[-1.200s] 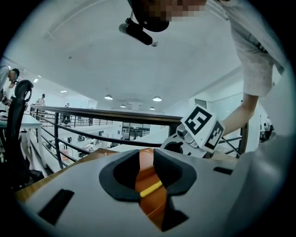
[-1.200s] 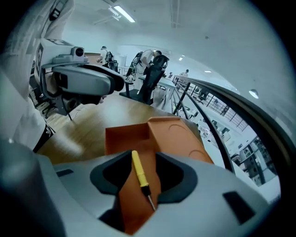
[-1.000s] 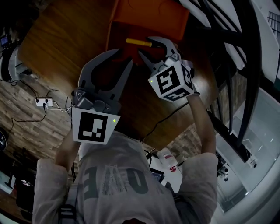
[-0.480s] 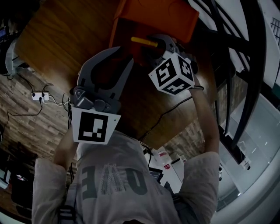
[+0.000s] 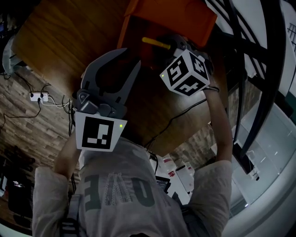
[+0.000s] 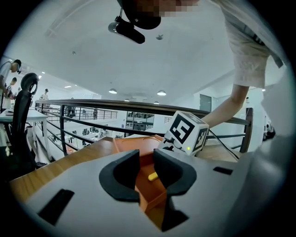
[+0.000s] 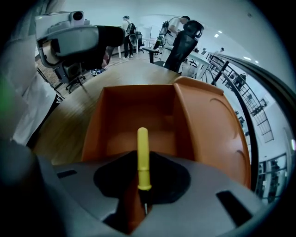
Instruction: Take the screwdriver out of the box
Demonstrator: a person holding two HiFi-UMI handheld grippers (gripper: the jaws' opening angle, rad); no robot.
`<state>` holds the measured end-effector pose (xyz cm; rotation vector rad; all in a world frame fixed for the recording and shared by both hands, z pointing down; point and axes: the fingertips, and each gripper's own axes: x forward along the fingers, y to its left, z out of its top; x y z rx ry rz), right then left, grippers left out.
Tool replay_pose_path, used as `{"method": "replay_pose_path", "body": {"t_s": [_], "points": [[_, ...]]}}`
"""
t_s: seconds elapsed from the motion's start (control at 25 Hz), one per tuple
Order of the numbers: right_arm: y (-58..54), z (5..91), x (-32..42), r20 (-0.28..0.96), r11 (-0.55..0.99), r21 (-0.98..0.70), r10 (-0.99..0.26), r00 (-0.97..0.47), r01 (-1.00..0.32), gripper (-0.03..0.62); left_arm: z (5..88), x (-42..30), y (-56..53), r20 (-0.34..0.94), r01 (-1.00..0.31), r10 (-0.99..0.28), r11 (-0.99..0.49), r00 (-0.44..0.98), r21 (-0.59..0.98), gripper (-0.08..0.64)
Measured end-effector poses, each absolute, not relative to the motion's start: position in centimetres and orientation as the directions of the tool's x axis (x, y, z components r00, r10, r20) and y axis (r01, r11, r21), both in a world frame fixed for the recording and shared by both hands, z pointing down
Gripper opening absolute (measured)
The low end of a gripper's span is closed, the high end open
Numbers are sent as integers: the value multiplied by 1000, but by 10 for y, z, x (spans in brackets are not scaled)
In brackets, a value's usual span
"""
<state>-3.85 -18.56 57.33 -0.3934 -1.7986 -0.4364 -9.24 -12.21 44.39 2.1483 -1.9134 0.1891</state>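
An orange box with its lid swung back lies open on the wooden table. The yellow-handled screwdriver is over the box's near edge. My right gripper is shut on the screwdriver near where handle meets shaft, and the handle points out over the box. My left gripper hovers open and empty just left of the box. In the left gripper view the handle tip and the box show between the spread jaws, with the right gripper's marker cube beyond.
The table's near edge runs under my arms, with a cable across it. A power strip and wires lie on the floor at left. A black railing borders the table's right side.
My right gripper, open around the yellow handle a second ago, has pushed forward toward the box and closed on the screwdriver. The left gripper has held its place, open.
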Motion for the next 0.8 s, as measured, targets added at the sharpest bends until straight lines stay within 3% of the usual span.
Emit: {"method": "replay_pose_path", "body": {"t_s": [0.8], "points": [[-183, 568, -41, 964, 871, 109, 23, -263, 478, 76, 436, -94, -112, 276, -993, -956, -83, 102, 80, 94]]}}
